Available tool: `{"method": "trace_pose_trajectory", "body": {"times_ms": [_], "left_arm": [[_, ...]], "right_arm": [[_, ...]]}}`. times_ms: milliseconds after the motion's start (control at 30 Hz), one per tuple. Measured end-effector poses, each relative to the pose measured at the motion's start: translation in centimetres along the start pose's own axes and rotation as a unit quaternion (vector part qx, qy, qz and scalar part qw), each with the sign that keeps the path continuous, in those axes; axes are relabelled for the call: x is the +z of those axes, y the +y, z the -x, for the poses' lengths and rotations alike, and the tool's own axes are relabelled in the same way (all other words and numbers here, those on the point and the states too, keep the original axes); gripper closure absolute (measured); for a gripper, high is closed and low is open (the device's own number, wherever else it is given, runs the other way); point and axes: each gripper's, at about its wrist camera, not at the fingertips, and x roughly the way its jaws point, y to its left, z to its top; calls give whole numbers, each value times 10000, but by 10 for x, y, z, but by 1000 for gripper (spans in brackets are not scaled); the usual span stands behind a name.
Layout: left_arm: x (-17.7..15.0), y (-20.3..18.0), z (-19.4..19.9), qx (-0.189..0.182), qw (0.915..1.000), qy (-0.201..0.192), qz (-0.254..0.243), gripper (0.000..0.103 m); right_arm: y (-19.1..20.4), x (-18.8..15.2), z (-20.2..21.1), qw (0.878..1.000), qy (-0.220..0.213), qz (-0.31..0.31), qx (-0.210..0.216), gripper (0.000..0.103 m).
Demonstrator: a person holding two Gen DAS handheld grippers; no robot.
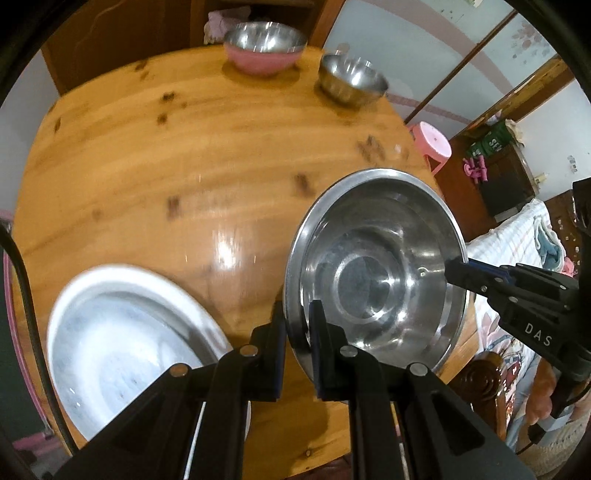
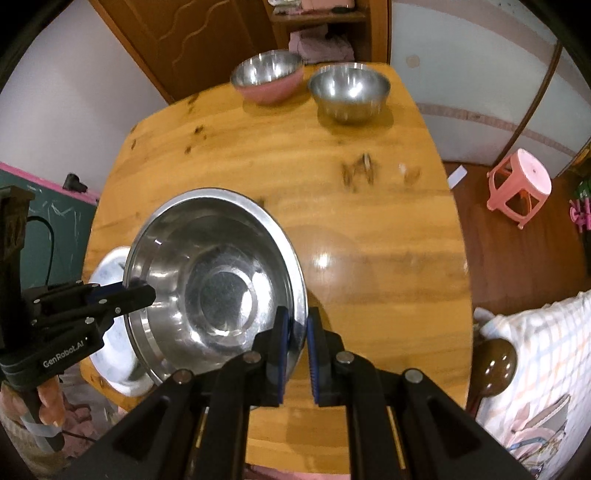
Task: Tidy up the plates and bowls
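A large steel bowl hangs tilted over the round wooden table, held by both grippers on opposite sides of its rim. My left gripper is shut on the left rim. My right gripper is shut on the right rim. A white plate lies on the table to the bowl's left, partly hidden under it in the right wrist view. At the far edge stand a pink bowl with a steel inside and a small steel bowl.
A pink plastic stool stands on the floor right of the table. A chair with a checked cloth is at the table's near right. A wooden cabinet rises behind the far edge.
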Motion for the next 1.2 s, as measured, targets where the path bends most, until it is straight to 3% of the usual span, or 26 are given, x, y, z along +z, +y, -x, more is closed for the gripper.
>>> {"method": "trace_pose_trajectory", "body": {"times_ms": [333,933,1033,1200], "left_arm": [[-35,9,-30,22,9997,151,213,93],[-39,11,-42,105,9996,133,220,93],[-38,9,-41,134,9997,82,177,86],[-36,2,-30,206,9997,-143,79,52]], "right_arm": [[3,-29,-27,9996,265,66,-60,94],[0,-33,-49,9990,435,50,11,93],[2,-33,-48,9993,361,100,-58,93],[3,-34,-47,9993,325,100,-121,92]]}}
